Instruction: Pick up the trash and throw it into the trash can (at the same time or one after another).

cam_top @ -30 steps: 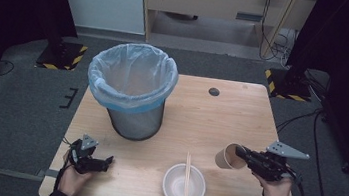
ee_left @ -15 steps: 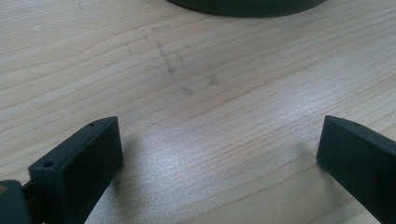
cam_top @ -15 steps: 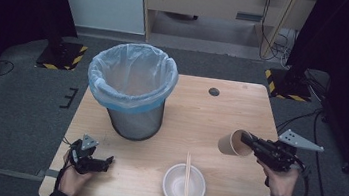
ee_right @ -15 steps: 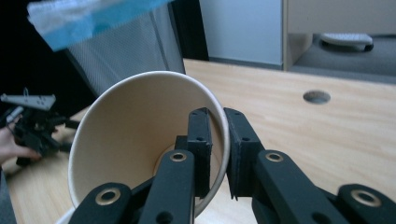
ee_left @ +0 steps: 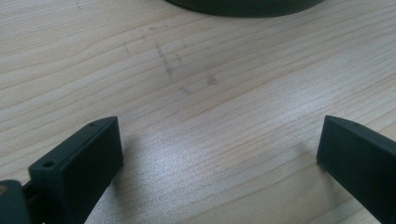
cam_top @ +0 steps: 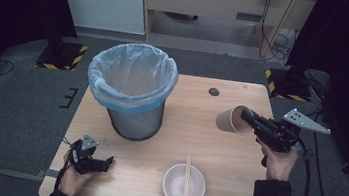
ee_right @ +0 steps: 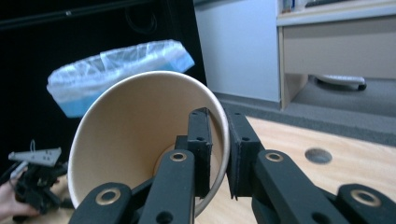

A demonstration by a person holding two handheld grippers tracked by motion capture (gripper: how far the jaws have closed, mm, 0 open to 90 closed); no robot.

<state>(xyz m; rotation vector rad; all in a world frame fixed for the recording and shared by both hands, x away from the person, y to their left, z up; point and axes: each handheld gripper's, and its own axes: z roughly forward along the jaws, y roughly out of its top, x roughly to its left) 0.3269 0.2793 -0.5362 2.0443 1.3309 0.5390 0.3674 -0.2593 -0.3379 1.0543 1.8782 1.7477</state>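
A brown paper cup (cam_top: 231,119) hangs in the air over the right side of the table, lying on its side. My right gripper (cam_top: 247,119) is shut on the cup's (ee_right: 140,140) rim, one jaw inside and one outside, as the right gripper view (ee_right: 218,149) shows. A mesh bin with a blue liner (cam_top: 132,85) stands at the table's left middle, and its liner (ee_right: 121,70) shows beyond the cup. My left gripper (cam_top: 104,162) rests on the table near the front left corner, open with bare wood between its jaws (ee_left: 219,154).
A white bowl (cam_top: 183,185) with chopsticks (cam_top: 186,180) across it sits at the front edge. A dark round hole (cam_top: 214,92) marks the wooden table (cam_top: 192,140) at the back right. Cables and a cabinet stand behind.
My right gripper has risen with the cup and drifted slightly towards the back. The left hand has stayed where it was.
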